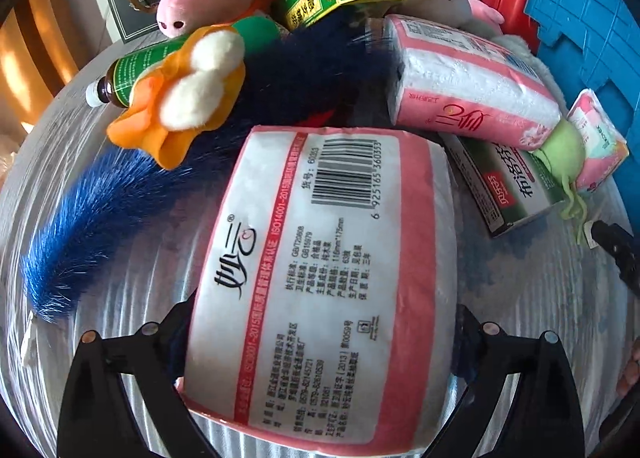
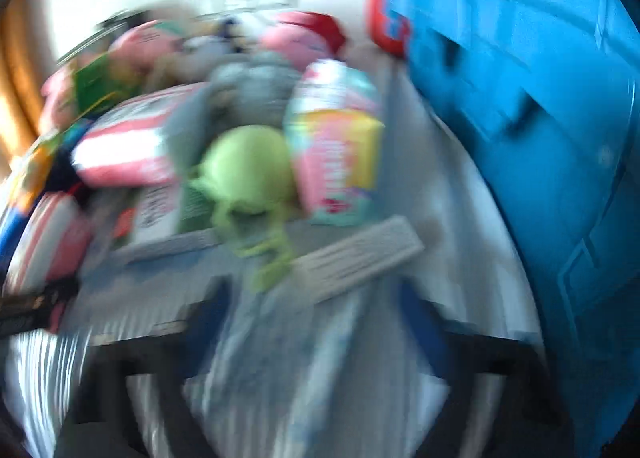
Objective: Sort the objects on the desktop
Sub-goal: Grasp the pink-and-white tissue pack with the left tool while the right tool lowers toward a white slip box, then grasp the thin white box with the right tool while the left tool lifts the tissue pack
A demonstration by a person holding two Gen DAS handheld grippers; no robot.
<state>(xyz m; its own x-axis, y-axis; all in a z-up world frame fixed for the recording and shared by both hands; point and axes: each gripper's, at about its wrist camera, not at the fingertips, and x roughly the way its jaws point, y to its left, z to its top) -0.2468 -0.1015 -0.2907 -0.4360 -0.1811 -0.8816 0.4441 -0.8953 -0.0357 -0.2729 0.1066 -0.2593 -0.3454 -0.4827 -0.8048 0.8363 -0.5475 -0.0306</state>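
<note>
**Sharp left view, smeared right view**

Daylight lit both pictures brightly and evenly, with a warm orange glow at the far left edge of each. The left wrist view was crisp: print on the pink-and-white plastic tissue pack point(image 1: 320, 278) read clearly, and the shiny silver ribbed tabletop point(image 1: 120, 318) threw streaky glare. Straight lines bowed toward the dark circular fisheye border. The right wrist view was heavily motion-blurred; the soft lime-green plush toy point(image 2: 248, 178) and the blue plastic crate point(image 2: 520, 118) showed only smeared outlines.
</note>
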